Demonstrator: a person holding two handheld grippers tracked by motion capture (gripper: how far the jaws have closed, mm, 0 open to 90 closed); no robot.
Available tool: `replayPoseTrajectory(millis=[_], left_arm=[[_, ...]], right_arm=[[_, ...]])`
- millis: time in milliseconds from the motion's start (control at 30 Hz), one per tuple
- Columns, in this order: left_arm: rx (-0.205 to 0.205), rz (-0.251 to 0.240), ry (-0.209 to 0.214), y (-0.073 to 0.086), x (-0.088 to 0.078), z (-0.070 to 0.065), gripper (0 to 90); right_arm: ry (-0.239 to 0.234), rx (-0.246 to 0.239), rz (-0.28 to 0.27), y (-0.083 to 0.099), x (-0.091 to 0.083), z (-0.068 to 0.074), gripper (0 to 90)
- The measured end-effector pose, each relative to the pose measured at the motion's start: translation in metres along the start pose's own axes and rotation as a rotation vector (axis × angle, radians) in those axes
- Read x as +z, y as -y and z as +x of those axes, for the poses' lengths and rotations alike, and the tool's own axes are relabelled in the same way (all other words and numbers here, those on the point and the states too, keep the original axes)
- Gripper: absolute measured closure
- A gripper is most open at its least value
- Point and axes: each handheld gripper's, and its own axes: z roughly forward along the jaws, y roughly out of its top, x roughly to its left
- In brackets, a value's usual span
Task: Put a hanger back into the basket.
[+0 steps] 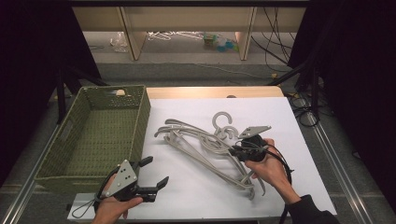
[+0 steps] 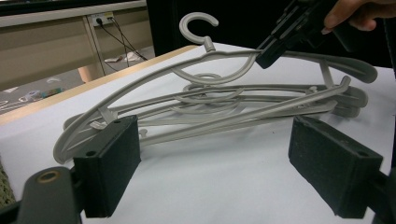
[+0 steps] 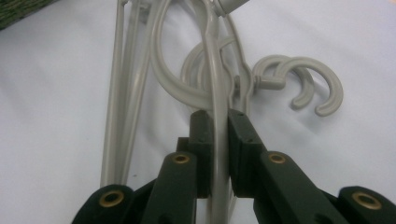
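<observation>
Several hangers (image 1: 205, 144) lie tangled — light, stiff, slick plastic. Your right gripper (image 3: 219, 140) pinches one hanger's bar; left gripper (image 1: 152, 173) gapes, unladen — grip bars, not hooks.

Grey hangers (image 1: 205, 144) are lying on white table covering (image 1: 196, 186); green woven basket (image 1: 100, 135) is sitting at the left edge; gripper jaws are showing black.

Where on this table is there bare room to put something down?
The green basket looks empty inside. The white sheet is bare in front between the left gripper and the right hand, and along the far edge beyond the hooks. The middle is crowded with the grey hangers, one clamped by the right gripper.
</observation>
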Motion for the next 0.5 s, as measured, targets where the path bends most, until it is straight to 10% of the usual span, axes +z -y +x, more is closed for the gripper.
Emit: replayPoseTrajectory(millis=[500], left_arm=[[-0.023,0.063,-0.002,-0.018,0.011,-0.004,16.6]], right_arm=[[-0.056,-0.132,-0.027,0.020,-0.028,0.013,82.1]])
